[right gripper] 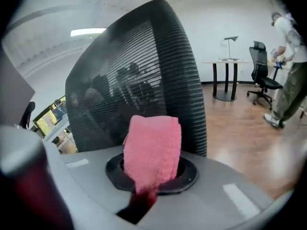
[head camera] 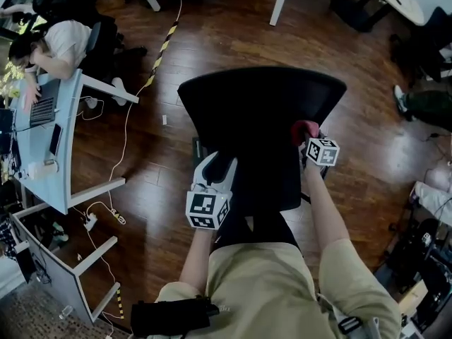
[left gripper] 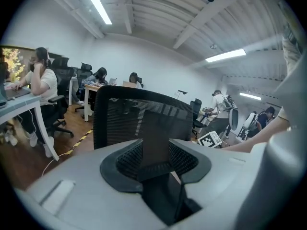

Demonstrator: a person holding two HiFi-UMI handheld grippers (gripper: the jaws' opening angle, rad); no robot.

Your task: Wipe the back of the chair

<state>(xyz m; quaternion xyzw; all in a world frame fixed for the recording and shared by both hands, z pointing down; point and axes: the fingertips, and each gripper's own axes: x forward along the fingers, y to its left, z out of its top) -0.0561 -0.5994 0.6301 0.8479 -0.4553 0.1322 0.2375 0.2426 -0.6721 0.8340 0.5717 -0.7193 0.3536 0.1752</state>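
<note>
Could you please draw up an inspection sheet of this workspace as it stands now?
Surface: glossy wooden floor; no worktable under the job.
Job's things: black mesh chair back, upright; pink cloth, folded, close to the mesh; contact not certain.
Clutter: small white scrap on the floor.
Grippers: left gripper shut on the chair's dark centre bar; right gripper shut on the pink cloth.
Cables: white cable trails over the floor beside the desk; power strip under it.
Surroundings: desk at the left with a laptop; seated person; striped floor tape.
</note>
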